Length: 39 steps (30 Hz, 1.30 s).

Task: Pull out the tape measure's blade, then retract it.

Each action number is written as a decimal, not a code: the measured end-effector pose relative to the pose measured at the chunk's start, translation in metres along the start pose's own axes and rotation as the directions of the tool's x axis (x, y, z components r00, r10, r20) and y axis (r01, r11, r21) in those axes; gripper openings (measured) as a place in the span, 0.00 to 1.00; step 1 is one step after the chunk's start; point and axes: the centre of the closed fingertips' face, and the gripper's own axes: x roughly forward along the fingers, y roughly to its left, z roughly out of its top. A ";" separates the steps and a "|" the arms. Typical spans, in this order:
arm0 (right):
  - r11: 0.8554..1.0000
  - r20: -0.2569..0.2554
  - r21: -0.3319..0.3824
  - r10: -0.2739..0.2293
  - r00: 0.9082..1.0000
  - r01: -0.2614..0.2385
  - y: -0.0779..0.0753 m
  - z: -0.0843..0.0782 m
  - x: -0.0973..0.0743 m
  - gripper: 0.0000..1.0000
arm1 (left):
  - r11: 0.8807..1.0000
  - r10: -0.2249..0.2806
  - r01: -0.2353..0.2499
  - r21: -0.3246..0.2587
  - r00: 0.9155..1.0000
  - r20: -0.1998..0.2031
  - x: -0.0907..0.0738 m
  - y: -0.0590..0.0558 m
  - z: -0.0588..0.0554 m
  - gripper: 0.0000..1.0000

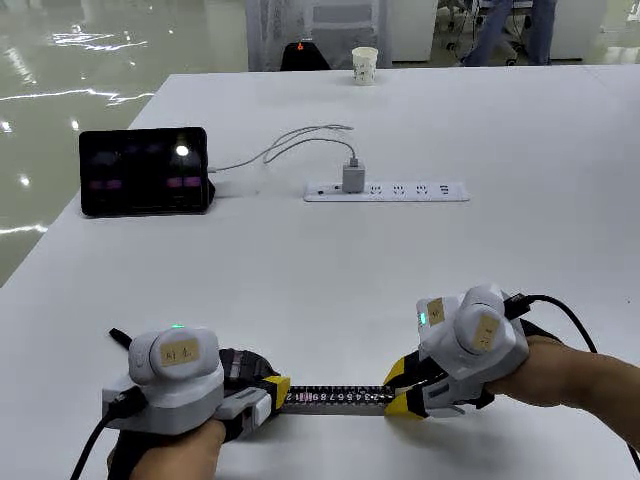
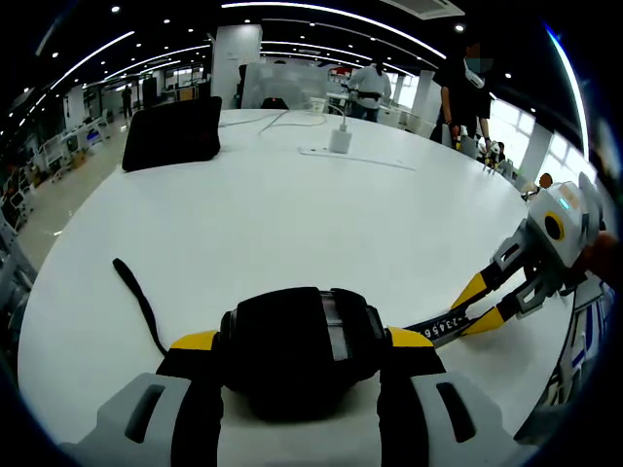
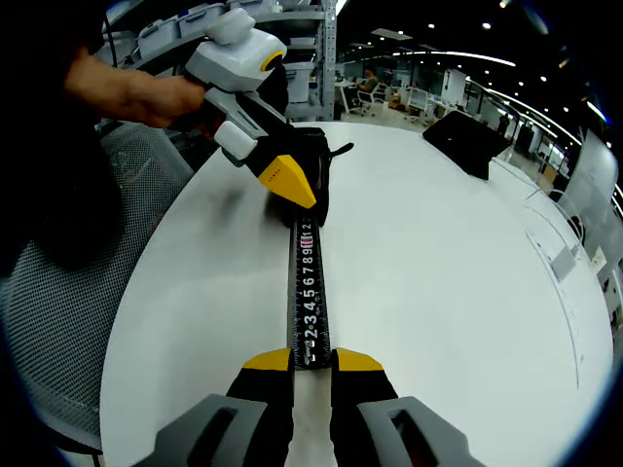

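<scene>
While we face the white table (image 1: pixel 330 270), we see:
Left gripper (image 1: pixel 262 398): at 7 o'clock, our jaws clamp the black tape measure case (image 2: pixel 297 342).
Blade (image 1: pixel 335 397): at 6 o'clock, lying extended between both grippers.
Right gripper (image 1: pixel 400 388): at 5 o'clock, we pinch the blade's end.
</scene>
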 end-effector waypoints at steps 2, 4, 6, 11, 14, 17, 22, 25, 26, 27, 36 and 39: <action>1.000 0.002 0.003 0.002 1.000 -0.002 0.000 0.002 0.002 0.10 | 1.000 0.000 0.000 -0.001 1.000 0.000 0.000 0.000 0.000 0.59; 1.000 0.006 0.004 0.004 1.000 -0.004 0.001 0.005 0.003 0.10 | 1.000 -0.001 0.001 -0.001 1.000 0.000 0.000 0.000 0.000 0.59; 1.000 0.006 0.002 0.003 1.000 -0.003 0.000 0.006 0.005 0.10 | 1.000 0.000 0.000 -0.002 1.000 0.000 0.000 0.000 0.000 0.59; 1.000 0.015 0.007 0.006 1.000 -0.006 0.001 0.011 0.008 0.10 | 1.000 -0.004 0.004 -0.003 1.000 -0.003 0.000 0.000 0.000 0.59; 1.000 0.020 0.006 0.004 1.000 -0.004 0.001 0.014 0.010 0.10 | 1.000 -0.004 0.004 -0.004 1.000 -0.003 0.000 0.000 0.000 0.59; 1.000 0.024 0.003 0.005 1.000 -0.005 0.001 0.017 0.014 0.10 | 1.000 -0.005 0.005 -0.005 1.000 -0.004 0.000 0.000 0.000 0.59; 1.000 0.029 -0.002 0.005 1.000 -0.005 0.001 0.023 0.018 0.10 | 1.000 -0.006 0.006 -0.005 1.000 -0.004 0.000 0.000 0.000 0.59; 1.000 0.033 -0.003 0.006 0.999 -0.006 0.001 0.026 0.020 0.10 | 1.000 -0.007 0.007 -0.007 1.000 -0.004 0.000 0.000 0.000 0.59; 1.000 0.033 -0.006 0.003 0.999 -0.003 0.000 0.027 0.021 0.10 | 1.000 -0.008 0.007 -0.007 1.000 -0.005 0.000 0.000 0.000 0.59; 1.000 0.032 -0.006 0.004 0.999 -0.004 0.000 0.027 0.022 0.10 | 1.000 -0.008 0.008 -0.007 1.000 -0.006 0.000 0.000 0.000 0.59; 1.000 0.039 -0.014 0.007 0.999 -0.006 0.000 0.035 0.028 0.10 | 1.000 -0.011 0.011 -0.011 1.000 -0.007 0.000 0.000 0.000 0.60; 1.000 0.041 -0.018 0.008 0.999 -0.007 0.000 0.038 0.031 0.10 | 1.000 -0.012 0.012 -0.011 1.000 -0.007 0.000 0.000 0.000 0.60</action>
